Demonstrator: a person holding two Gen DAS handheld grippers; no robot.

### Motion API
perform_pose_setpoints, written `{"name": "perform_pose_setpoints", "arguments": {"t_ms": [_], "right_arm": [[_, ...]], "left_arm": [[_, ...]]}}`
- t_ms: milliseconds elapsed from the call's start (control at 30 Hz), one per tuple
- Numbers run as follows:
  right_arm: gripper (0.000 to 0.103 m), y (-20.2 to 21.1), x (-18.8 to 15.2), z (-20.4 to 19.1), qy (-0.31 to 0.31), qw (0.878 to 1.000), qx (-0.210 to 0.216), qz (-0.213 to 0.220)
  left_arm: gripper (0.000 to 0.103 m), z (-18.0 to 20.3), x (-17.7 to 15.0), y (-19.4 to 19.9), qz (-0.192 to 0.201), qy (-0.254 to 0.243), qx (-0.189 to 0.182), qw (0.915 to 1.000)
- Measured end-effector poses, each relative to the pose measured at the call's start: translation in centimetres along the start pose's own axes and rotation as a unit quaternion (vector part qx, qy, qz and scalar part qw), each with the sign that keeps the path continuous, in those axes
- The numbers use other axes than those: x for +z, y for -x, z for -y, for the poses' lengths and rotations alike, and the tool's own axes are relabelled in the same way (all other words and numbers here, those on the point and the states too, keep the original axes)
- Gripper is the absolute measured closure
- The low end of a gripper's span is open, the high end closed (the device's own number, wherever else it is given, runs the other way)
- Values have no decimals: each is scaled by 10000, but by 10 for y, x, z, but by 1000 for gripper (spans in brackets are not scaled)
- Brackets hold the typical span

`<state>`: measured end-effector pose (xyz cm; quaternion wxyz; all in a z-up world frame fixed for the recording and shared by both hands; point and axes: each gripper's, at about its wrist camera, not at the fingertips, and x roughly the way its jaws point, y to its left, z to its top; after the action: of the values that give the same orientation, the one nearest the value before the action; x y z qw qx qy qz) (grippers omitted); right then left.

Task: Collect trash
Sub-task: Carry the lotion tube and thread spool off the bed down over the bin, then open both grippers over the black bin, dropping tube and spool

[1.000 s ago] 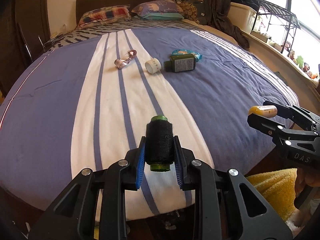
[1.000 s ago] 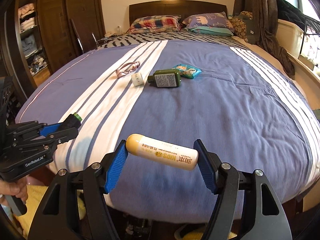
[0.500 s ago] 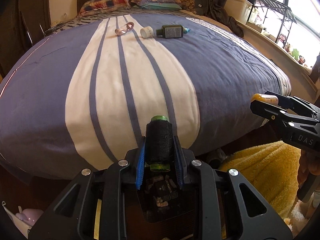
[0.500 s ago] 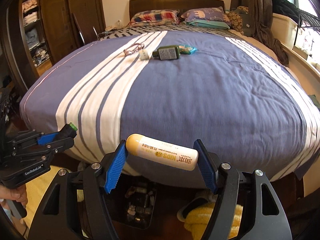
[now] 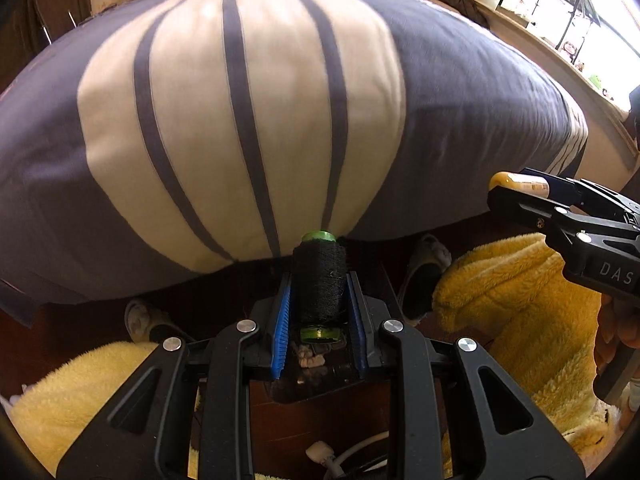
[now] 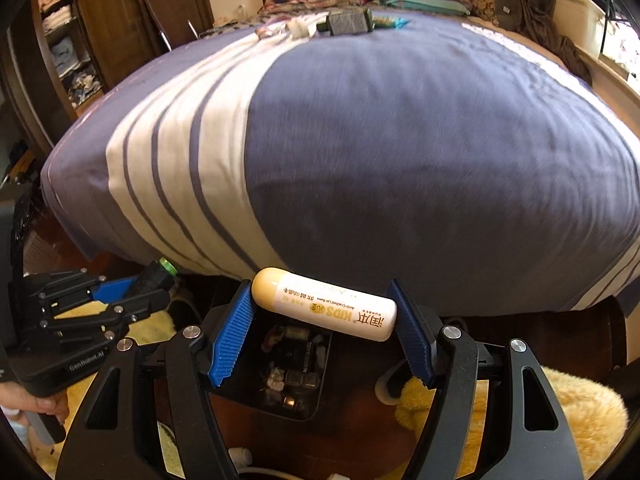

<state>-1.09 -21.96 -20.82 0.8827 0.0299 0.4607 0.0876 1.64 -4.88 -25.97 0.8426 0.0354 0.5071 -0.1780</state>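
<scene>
Both claws lowered past bed edge, fuzzy black spool (image 5: 319, 286), smooth rounded tube (image 6: 325, 305)

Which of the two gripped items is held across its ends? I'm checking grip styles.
The cream lip balm tube, lying crosswise in the right gripper, pads on its ends. The black thread spool stands lengthwise in the left gripper, pinched by its sides.

My left gripper (image 5: 319, 300) pitches steeply down, pads clamped on a spool (image 5: 319, 283). My right gripper (image 6: 324, 322) tilts down alongside, gripping a tube (image 6: 325, 310) endwise between its pads.
</scene>
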Motion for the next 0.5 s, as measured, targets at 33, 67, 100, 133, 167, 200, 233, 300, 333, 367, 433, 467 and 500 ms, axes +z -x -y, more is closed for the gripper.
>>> {"name": "perform_pose_setpoints", "arguments": {"t_ms": [33, 67, 100, 133, 167, 200, 233, 300, 333, 367, 433, 467, 500], "right_arm": [[35, -6, -2, -1, 10, 10000, 7, -70], [35, -11, -4, -2, 15, 9999, 16, -134], [35, -17, -7, -3, 13, 9998, 36, -217], [35, -23, -9, -3, 2, 9995, 60, -295], [35, -30, -12, -4, -10, 9992, 91, -380], [35, -34, -13, -5, -16, 9990, 107, -430], [35, -40, -16, -5, -26, 9986, 138, -503], [35, -51, -21, -8, -37, 9977, 216, -642], [35, -57, -24, -9, -37, 9970, 263, -727], [35, -63, -27, -10, -42, 9963, 305, -799], [35, -76, -32, -12, -75, 9944, 437, -959], [35, -81, -34, -14, -82, 9936, 473, -1026], [35, -89, -36, -15, -77, 9923, 508, -1126]], "left_arm": [[79, -1, -3, -5, -64, 19, 3, 10000], [79, -3, -6, -10, -127, 34, 5, 9999], [79, -4, -9, -15, -184, 46, 8, 9998], [79, -6, -12, -22, -276, 69, 5, 9996], [79, -7, -14, -27, -339, 88, -6, 9994], [79, -8, -18, -33, -410, 106, -17, 9991], [79, -10, -21, -40, -494, 126, -22, 9987], [79, -14, -27, -52, -647, 183, -43, 9977], [79, -16, -30, -59, -728, 214, -66, 9971], [79, -17, -33, -65, -801, 240, -92, 9965], [79, -20, -41, -75, -953, 286, -178, 9949], [79, -20, -43, -79, -1006, 306, -220, 9942], [79, -21, -45, -83, -1065, 333, -261, 9934]]}}
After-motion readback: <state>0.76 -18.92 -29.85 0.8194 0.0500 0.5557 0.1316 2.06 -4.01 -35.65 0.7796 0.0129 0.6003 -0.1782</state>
